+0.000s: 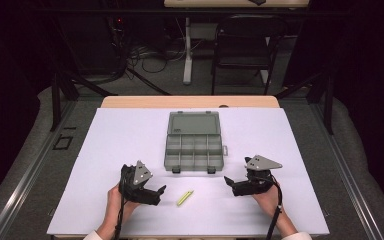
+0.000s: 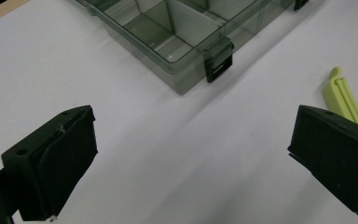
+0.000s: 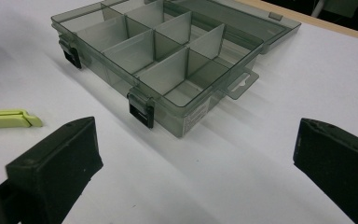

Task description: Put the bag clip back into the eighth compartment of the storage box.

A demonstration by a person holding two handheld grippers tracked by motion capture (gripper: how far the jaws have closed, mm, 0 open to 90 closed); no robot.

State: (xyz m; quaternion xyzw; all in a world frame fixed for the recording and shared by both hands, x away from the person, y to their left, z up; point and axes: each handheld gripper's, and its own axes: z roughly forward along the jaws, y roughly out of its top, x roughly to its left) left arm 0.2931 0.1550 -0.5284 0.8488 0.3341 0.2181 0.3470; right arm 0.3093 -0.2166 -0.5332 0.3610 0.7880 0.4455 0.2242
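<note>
Both grippers, left [image 1: 161, 190] and right [image 1: 228, 180], gape empty beside the flat green lever [image 1: 184, 198]; a shallow pinch could skid it across the tabletop [image 1: 120, 135].

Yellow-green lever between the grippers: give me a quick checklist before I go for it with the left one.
1. Left gripper open: ok, jaws stand wide apart.
2. Yellow-green tyre lever free on the white table cover, nothing touching it: ok.
3. Lever lined up between the left jaws: not ok, it lies past the right-hand jaw in the left gripper view.
4. Right gripper open and apart from the lever: ok.
5. Compartment box lid open: ok.
6. Compartments empty: ok.
</note>
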